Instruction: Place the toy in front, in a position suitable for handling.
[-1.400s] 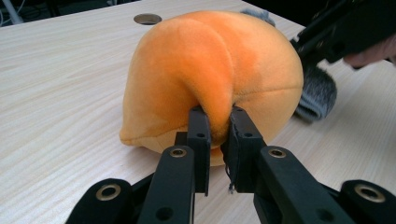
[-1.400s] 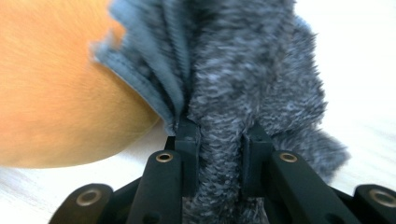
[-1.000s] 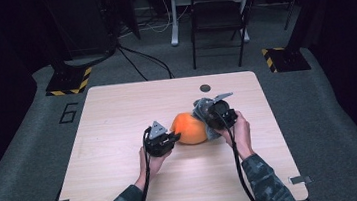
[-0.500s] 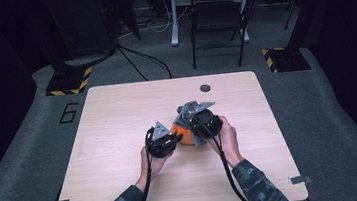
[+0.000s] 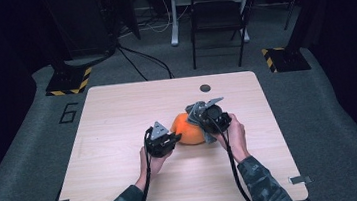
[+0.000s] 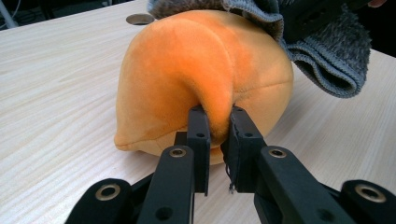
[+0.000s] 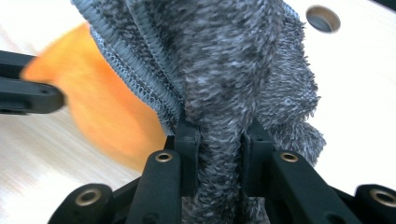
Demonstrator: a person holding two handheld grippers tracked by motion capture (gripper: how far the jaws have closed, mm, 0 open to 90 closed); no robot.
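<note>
An orange plush toy (image 5: 187, 128) lies on the wooden table (image 5: 117, 112) a little right of centre. My left gripper (image 5: 174, 138) is at its left side, shut on a pinched fold of the plush (image 6: 212, 70), with the jaws (image 6: 218, 123) squeezing the fabric. My right gripper (image 5: 201, 120) is at the toy's upper right, shut on a grey fuzzy cloth (image 5: 194, 114). The cloth (image 7: 233, 60) hangs bunched between the right jaws (image 7: 219, 140) and drapes against the top of the plush (image 7: 107, 116). In the left gripper view the cloth (image 6: 327, 51) rests on the toy's far side.
A round cable hole (image 5: 205, 88) sits in the table behind the toy. A folding chair (image 5: 218, 21) and stand bases with striped tape (image 5: 66, 82) are on the floor beyond the far edge. Bare tabletop lies to the left and in front.
The right gripper with the grey cloth swept left over the top of the plush, then drew back to the right. The left gripper kept its pinch and stayed put.
</note>
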